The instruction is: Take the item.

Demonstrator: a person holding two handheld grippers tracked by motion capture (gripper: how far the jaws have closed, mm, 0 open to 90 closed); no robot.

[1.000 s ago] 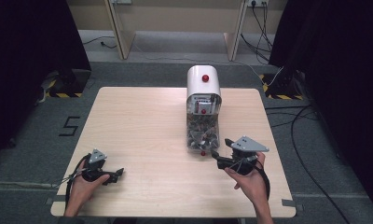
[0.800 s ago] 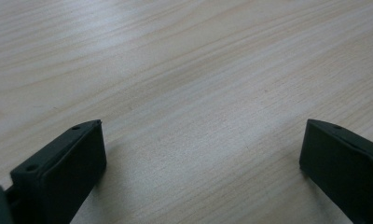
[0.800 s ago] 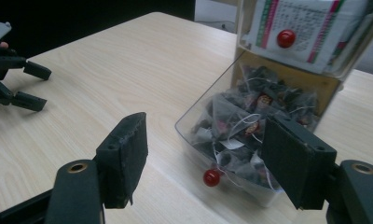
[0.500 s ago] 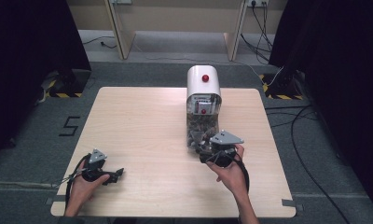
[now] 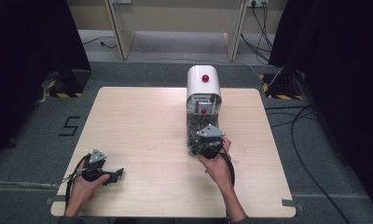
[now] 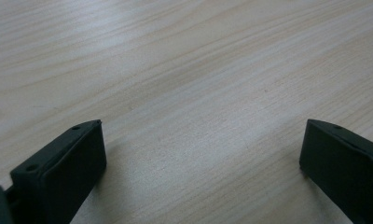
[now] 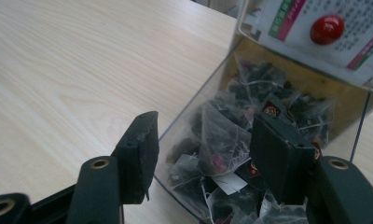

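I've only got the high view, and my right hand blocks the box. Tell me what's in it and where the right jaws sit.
Observer: The clear box is full of pyramid tea bags with dark leaves and paper tags.
Operator: Now the jaws.
Observer: The right gripper straddles one wall of the box, one jaw outside and the other above the bags. The jaws have just been closing, with a bag between them that isn't pinched yet.
Operator: Check the left one.
Observer: The left gripper is open over bare table, with nothing between its jaws.
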